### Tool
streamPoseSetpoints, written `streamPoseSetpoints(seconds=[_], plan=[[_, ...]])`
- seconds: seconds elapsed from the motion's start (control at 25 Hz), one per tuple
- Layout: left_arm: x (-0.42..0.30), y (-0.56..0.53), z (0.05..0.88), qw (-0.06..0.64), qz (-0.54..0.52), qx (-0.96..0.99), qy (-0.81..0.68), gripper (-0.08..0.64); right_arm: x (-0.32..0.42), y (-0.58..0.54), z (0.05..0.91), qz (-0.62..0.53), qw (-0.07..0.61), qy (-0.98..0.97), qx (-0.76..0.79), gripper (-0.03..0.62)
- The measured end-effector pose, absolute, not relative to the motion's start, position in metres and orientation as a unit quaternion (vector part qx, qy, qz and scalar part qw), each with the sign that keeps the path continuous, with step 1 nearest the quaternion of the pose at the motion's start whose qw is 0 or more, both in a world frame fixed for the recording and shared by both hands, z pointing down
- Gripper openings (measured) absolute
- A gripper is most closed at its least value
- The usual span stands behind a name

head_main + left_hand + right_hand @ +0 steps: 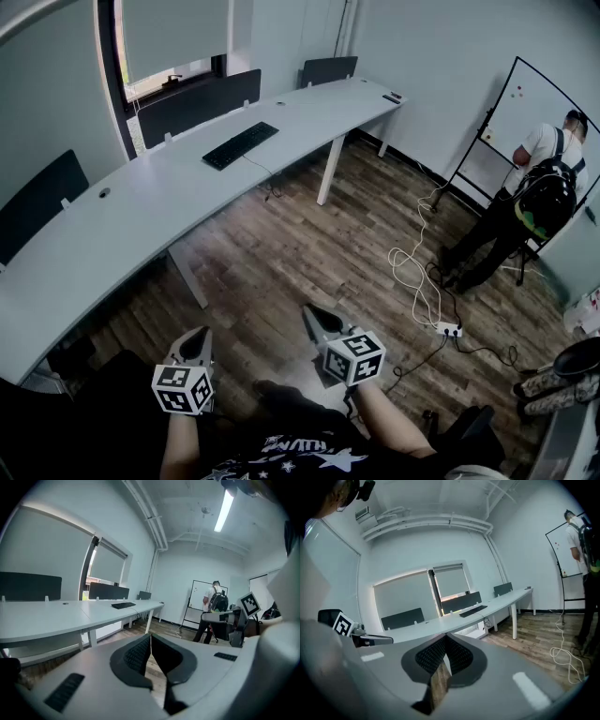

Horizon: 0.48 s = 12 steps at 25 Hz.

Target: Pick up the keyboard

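item one: your left hand-held gripper, low at the near edge of the head view, its marker cube turned toward you. its jaws are closed together, tip to tip, with nothing between them.

item two: your right hand-held gripper, just beside the left one and a little further forward. its jaws meet as well and carry nothing.

item three: keyboard, black, lying flat on the long curved white worktop, toward its far half. a thin cable runs from it over the worktop's near edge. the keyboard is well apart from both of your hand-held grippers, with wooden floor between.

item four: dark panels standing along the worktop's far edge, below a window with its blind mostly down.

item five: a person wearing a backpack, at the right, standing at a whiteboard with their back to you.

item six: a pale cord lying in loose loops on the floor, ending at a white power strip.
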State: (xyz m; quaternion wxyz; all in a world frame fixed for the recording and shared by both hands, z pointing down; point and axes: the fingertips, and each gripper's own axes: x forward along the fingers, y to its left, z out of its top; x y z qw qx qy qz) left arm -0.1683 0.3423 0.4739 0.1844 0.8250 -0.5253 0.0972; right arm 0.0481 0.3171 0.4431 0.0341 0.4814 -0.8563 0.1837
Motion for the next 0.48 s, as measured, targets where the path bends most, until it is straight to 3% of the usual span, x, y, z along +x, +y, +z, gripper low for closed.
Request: streamPoseSetpoints(seconds=[0.48], plan=[[-0.152,0.377,0.465,0.153,0.090,0.837,-0.518,0.014,0.062,0.360,0.446,0.179,0.032,-0.852,0.491,0.002]])
